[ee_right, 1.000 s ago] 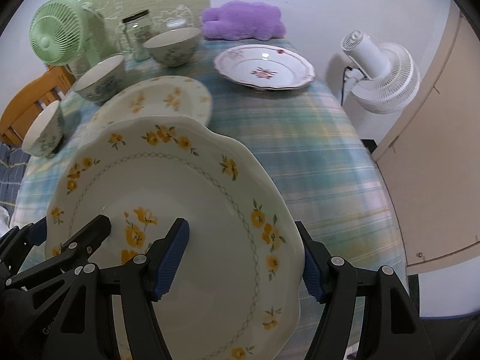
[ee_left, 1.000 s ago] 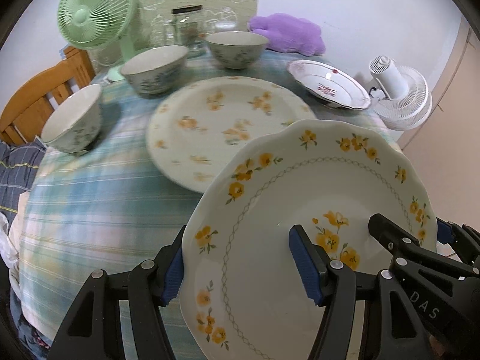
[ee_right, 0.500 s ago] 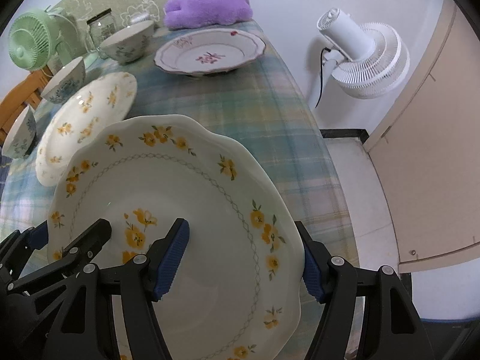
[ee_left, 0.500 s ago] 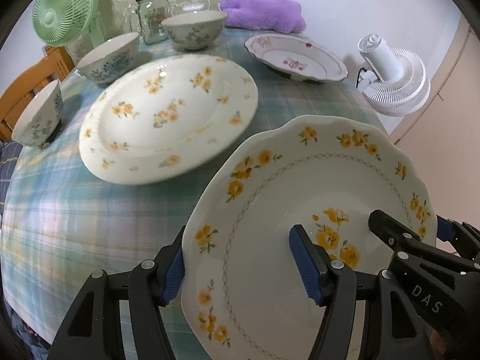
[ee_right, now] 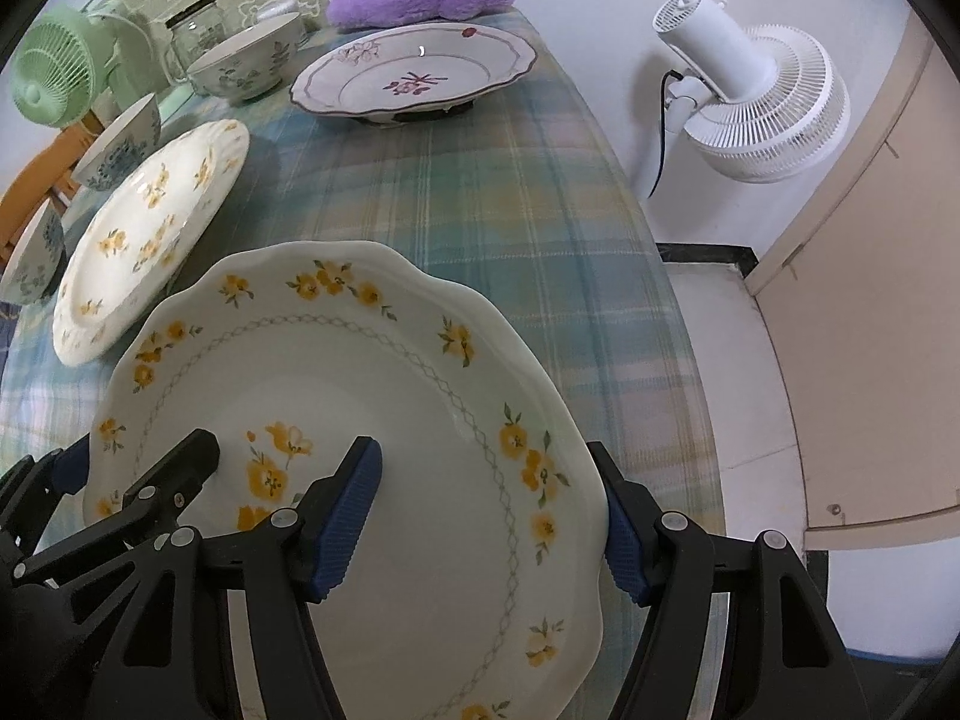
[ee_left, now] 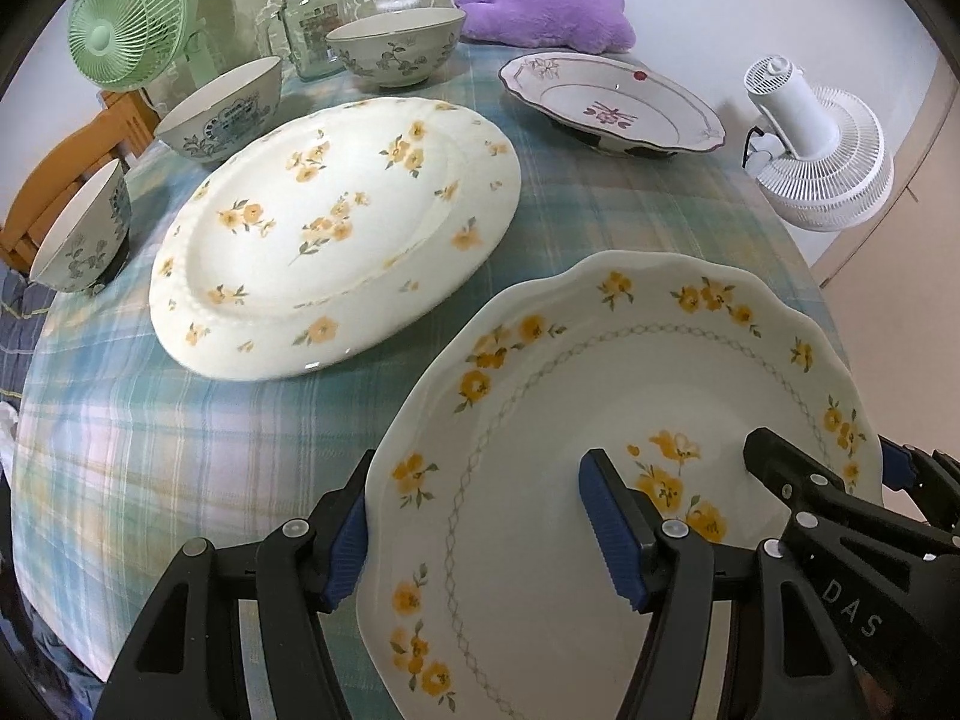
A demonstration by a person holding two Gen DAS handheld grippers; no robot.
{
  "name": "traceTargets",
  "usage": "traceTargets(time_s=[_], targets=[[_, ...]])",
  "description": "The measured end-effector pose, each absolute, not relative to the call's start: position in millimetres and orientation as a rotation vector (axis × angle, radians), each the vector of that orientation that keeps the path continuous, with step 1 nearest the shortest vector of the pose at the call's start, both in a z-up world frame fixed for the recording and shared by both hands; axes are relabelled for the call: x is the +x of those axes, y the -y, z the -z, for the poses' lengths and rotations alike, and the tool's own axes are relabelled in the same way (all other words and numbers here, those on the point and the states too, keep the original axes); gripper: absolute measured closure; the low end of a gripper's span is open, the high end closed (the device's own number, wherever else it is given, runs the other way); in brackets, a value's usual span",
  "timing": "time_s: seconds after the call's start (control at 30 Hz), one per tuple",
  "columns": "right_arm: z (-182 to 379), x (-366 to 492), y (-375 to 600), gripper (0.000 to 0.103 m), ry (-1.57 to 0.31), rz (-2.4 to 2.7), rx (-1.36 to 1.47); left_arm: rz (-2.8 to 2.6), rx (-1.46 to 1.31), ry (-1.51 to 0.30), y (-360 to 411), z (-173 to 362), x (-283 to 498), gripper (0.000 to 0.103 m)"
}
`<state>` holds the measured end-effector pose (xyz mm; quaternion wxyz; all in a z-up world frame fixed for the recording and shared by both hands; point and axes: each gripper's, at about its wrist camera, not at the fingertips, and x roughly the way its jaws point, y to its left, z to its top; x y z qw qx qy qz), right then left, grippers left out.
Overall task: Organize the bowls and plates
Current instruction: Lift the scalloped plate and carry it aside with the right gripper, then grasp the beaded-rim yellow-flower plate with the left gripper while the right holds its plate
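A scalloped white plate with yellow flowers (ee_left: 630, 420) (ee_right: 360, 420) hangs over the near right part of the table, carried by both grippers. My left gripper (ee_left: 480, 534) is shut on its left rim, one blue pad under the edge and one on the inner face. My right gripper (ee_right: 489, 510) grips the opposite rim the same way. A large round plate with yellow flowers (ee_left: 336, 228) (ee_right: 150, 234) lies on the checked tablecloth (ee_left: 180, 450) to the left. A pink-flowered plate (ee_left: 612, 108) (ee_right: 414, 72) sits at the far right. Three patterned bowls (ee_left: 396, 54) (ee_left: 222, 114) (ee_left: 78, 234) line the left and back.
A glass jar (ee_left: 312, 24), a green fan (ee_left: 132, 12) and a purple plush (ee_left: 540, 6) stand at the table's far end. A white fan (ee_left: 822, 150) (ee_right: 750, 96) stands off the right edge, a wooden chair (ee_left: 60, 180) on the left. The table's right edge (ee_right: 672, 312) is close.
Both grippers have carried the scalloped plate sideways and slightly lower; it no longer overlaps the large round plate, which now lies fully in view to its left. Both grips are unchanged.
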<state>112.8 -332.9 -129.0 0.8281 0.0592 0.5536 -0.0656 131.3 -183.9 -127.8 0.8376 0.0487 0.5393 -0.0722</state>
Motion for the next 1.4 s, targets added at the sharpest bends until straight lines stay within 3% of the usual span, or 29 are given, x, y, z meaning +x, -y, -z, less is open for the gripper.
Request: traceTargets(time_s=[0.3, 0.67, 1.4], targets=[[127, 121, 336, 0.031, -1.183, 0.135, 0.136, 0.150, 0.124, -1.134, 182, 119, 132, 0.029], [82, 111, 311, 0.031, -1.047, 0.175, 0.080, 0.195, 0.111, -1.047, 149, 83, 128, 0.021], [32, 101, 188, 0.031, -0.930, 0.250, 0.129, 0.259, 0.170, -0.909, 25, 43, 141, 0.007]])
